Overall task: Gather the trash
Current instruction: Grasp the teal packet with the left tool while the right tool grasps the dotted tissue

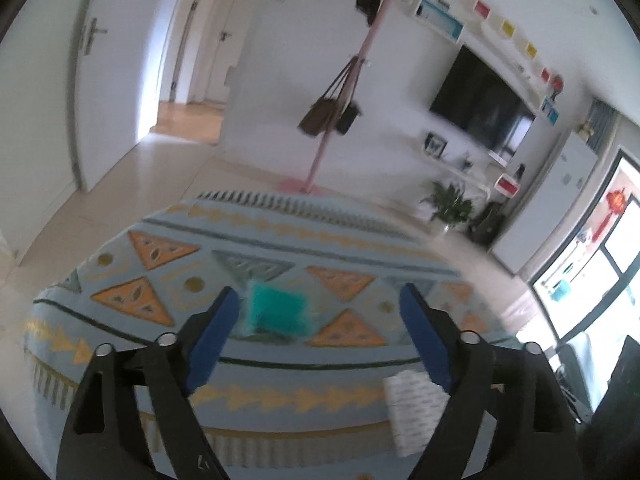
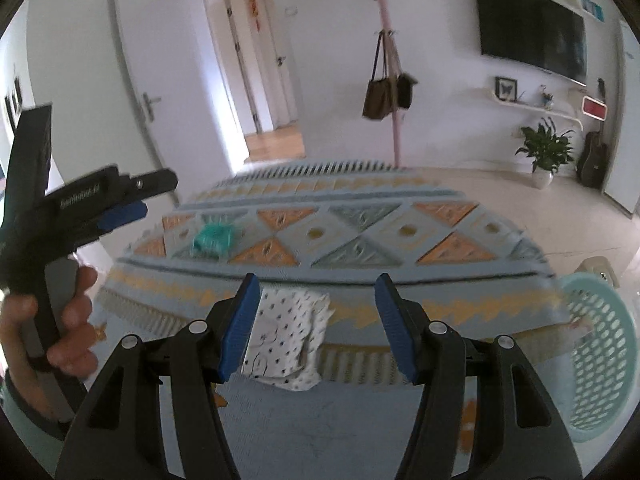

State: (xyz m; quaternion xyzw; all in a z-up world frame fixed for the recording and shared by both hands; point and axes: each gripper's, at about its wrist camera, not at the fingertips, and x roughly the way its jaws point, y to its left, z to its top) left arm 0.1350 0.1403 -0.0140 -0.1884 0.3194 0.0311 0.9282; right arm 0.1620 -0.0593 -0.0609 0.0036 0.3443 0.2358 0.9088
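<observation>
basket (image 2: 600,352) cut off by frame | teal scrap (image 1: 278,312) blurred

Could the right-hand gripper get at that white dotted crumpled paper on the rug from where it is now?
Probably yes. The right gripper stands open, and the white dotted crumpled paper lies on the patterned rug right ahead between its blue fingers, with nothing in the way.

Between the blue-padded jaws lies a white wrapper (image 2: 286,340) with dark dots; beyond them, a teal wad (image 2: 214,240) on the blue-orange triangle-patterned rug (image 2: 400,236); right, a mint basket (image 2: 596,352).
</observation>
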